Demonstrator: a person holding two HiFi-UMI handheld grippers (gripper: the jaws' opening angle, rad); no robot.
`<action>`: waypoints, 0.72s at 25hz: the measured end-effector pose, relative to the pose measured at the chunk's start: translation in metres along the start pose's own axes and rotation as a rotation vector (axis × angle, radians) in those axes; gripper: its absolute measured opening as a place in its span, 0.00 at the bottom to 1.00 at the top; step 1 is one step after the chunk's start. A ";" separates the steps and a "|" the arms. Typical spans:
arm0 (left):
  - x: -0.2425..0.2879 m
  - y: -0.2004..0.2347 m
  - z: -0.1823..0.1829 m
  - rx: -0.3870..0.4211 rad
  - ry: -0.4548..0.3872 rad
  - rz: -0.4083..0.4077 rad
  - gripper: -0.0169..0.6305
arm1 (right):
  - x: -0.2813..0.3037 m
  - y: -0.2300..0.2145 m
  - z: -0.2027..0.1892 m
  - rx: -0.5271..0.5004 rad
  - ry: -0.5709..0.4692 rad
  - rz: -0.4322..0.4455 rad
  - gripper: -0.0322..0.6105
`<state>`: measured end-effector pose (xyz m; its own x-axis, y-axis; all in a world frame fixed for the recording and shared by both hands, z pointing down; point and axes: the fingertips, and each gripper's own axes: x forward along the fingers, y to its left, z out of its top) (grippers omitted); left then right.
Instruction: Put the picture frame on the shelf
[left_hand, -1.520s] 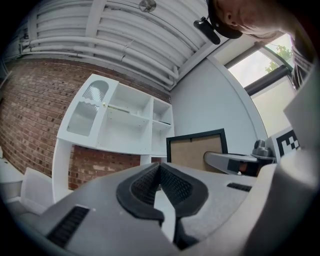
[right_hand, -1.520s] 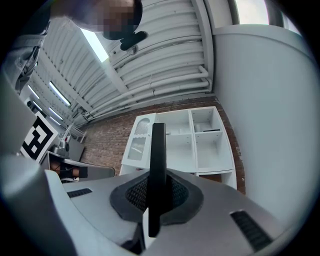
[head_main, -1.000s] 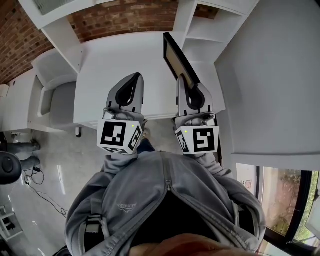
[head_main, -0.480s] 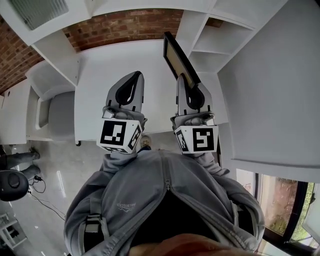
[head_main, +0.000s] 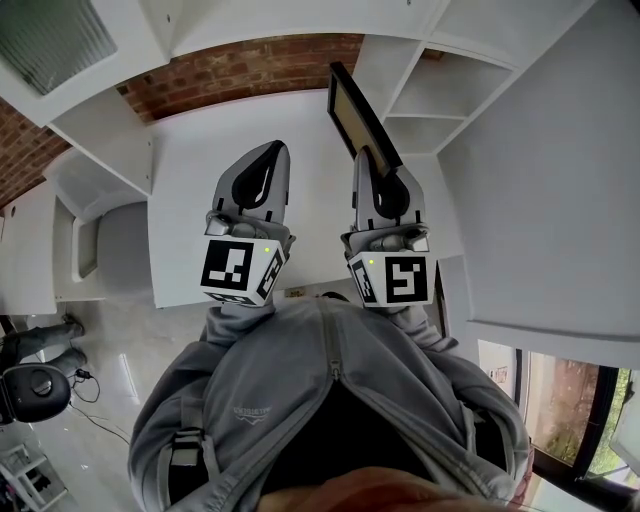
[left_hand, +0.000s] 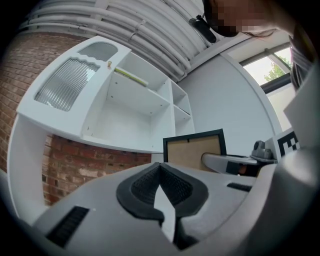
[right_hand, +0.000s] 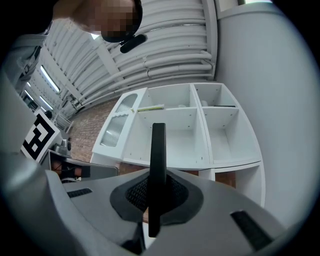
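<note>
Shelf unit (head_main: 432, 95) nearer, one o'clock. My right gripper (head_main: 372, 168) clamps picture frame (head_main: 352, 115), left gripper (head_main: 265, 158) closed empty; carrying, lift needed next.

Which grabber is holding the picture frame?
The right gripper, clamped on the black picture frame; the left gripper is shut and empty.

The place looks like a furnished room in a loft-like building, perhaps a studio or office. It has a red brick wall (head_main: 250, 55) and white pipes (right_hand: 165, 40) along the ceiling. A white wall-hung shelf unit (right_hand: 185, 135) hangs above a white table (head_main: 190, 180). There is also a glossy pale floor (head_main: 110, 340), a black chair (head_main: 35, 385) and a window (head_main: 560, 400) onto greenery.
</note>
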<state>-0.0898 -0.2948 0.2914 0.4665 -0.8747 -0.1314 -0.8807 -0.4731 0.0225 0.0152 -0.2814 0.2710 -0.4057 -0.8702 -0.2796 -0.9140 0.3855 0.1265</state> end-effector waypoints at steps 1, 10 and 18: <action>0.003 0.002 -0.001 -0.002 0.002 0.000 0.04 | 0.002 -0.001 -0.002 0.001 0.003 0.000 0.10; 0.024 0.009 -0.001 0.002 0.007 0.022 0.04 | 0.024 -0.013 -0.009 0.000 0.004 0.027 0.10; 0.039 0.018 0.013 0.034 -0.015 0.035 0.04 | 0.043 -0.013 0.001 -0.024 -0.037 0.061 0.10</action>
<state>-0.0883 -0.3355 0.2735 0.4342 -0.8889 -0.1461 -0.8989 -0.4381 -0.0062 0.0095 -0.3238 0.2565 -0.4608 -0.8333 -0.3055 -0.8875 0.4297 0.1666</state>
